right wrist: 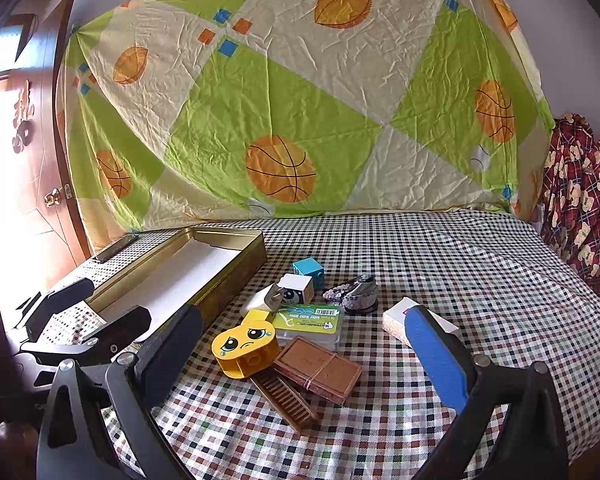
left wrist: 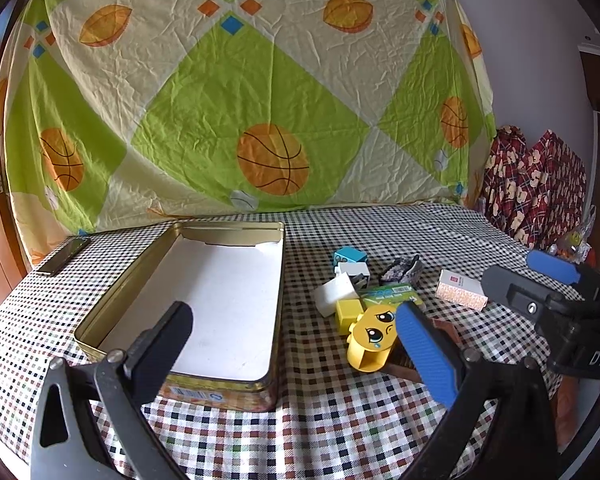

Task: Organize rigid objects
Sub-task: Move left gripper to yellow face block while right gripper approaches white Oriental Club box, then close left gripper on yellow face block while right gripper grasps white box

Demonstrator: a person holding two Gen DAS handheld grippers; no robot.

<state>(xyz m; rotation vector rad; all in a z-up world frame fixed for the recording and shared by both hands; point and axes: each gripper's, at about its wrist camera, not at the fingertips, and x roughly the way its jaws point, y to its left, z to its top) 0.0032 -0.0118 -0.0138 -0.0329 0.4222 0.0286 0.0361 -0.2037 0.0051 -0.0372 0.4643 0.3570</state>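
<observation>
Table (right wrist: 440, 248) w/ a small-check cloth, sports-print sheet hung behind it. At approx. 10 o'clock from the table's middle lies an open, shallow gold metal tin w/ a white lining (left wrist: 220, 296), nothing in it; judged to be the bin for sorting, set w/ its long side along the pile so items travel a short way.

Just beside the tin, toward 3 o'clock, a loose cluster of rigid things, most touching: yellow plastic block w/ a crying cartoon face (right wrist: 246, 346) at the near edge; brown flat case bound w/ a rubber band (right wrist: 320, 368) touching it at 3 o'clock; brown ribbed comb-like strip (right wrist: 286, 398) at 6 o'clock; green-labelled clear packet (right wrist: 310, 320) behind; white plug adapter (right wrist: 262, 300), white cube (right wrist: 298, 286) and blue cube (right wrist: 308, 269) toward 12 o'clock. A pink-white small box (right wrist: 400, 320) sits apart, at 3 o'clock.

Left hand-held gripper (left wrist: 296, 332): fingers spread wide, holding nothing, hovering over the tin's near corner and the yellow block. Right hand-held gripper (right wrist: 304, 344): also spread, holding nothing, the cluster framed between its fingers, prob. lined up for a first pick.
</observation>
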